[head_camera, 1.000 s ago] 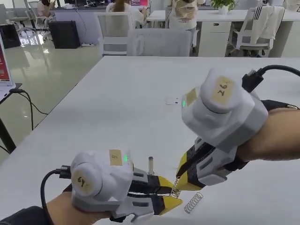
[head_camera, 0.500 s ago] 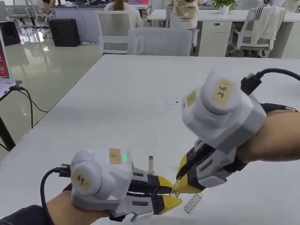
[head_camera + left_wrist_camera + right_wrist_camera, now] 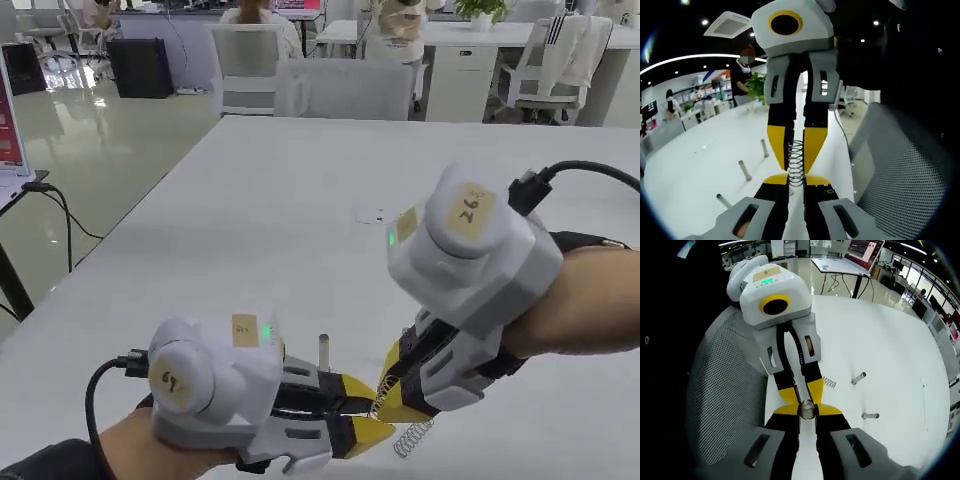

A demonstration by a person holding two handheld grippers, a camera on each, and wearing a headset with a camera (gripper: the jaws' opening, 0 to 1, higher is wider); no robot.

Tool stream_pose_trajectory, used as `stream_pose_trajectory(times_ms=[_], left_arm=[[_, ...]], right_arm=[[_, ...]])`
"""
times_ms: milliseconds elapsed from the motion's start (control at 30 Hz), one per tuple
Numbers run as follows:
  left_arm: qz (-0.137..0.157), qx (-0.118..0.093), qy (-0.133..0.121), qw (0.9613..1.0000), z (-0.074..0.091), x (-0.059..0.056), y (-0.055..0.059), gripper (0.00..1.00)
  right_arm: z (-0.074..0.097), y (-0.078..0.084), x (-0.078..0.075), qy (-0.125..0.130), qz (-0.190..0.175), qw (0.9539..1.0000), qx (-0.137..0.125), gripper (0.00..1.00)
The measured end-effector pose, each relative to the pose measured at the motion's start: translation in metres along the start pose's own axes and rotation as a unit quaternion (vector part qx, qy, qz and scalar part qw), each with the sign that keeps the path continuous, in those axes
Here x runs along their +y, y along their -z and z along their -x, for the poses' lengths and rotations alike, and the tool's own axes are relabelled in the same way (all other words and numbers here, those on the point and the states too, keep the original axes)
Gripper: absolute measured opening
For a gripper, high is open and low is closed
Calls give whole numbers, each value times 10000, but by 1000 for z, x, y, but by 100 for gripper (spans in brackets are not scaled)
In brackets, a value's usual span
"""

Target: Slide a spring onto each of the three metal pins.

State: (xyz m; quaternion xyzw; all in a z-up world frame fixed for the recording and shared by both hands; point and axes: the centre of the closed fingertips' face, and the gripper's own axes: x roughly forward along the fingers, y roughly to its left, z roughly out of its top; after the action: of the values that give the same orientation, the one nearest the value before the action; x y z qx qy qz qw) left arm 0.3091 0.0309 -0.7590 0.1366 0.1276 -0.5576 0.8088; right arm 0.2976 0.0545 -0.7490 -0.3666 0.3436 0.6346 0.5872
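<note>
A coiled steel-wire spring [image 3: 796, 162] is held in the air over the near edge of the white bench [image 3: 250, 230], bridging the two tools. One end is gripped between the yellow-tipped jaws of the left tool [image 3: 796, 181], which are drawn narrow around it. The rest of its length is pinched between the yellow tips of the right tool [image 3: 807, 412], whose jaws are likewise narrow on the coil. In the right gripper view the spring is seen end-on, as a ring between that tool's tips. The two tools are brought tip to tip.

Three short grey metal pins [image 3: 744, 170] are recorded standing upright in a row on the bench, apart from one another, all bare. In the head view one pin is noted just behind the left tool's jaws.

A second coiled spring [image 3: 412, 437] is lying flat on the bench near the near edge, just beside the right tool's tips and touched by neither tool.
</note>
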Motion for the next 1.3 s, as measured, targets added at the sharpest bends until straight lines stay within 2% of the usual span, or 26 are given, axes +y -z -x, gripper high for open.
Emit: stream_pose_trajectory(times_ms=[67,400,667,867,1133,1300], left_arm=[[143,-105,16,9998,0,0,-3,2],[194,-204,-114,9995,1,5,-7,3],[259,-170,-180,9994,4,8,-3,11],[409,-203,-407,9981,17,20,0,18],[515,-208,-622,9965,33,28,5,27],[613,-188,-766,9950,41,32,12,31]], right_arm=[[0,-1,1,-31,7,10000,-7,8],[5,-2,-5,17,-26,10000,9,8],[10,7,-12,113,-80,9998,113,8],[21,21,-20,234,-199,9994,184,8],[34,35,-33,407,-392,9982,206,8],[41,41,-38,493,-479,9974,213,8]])
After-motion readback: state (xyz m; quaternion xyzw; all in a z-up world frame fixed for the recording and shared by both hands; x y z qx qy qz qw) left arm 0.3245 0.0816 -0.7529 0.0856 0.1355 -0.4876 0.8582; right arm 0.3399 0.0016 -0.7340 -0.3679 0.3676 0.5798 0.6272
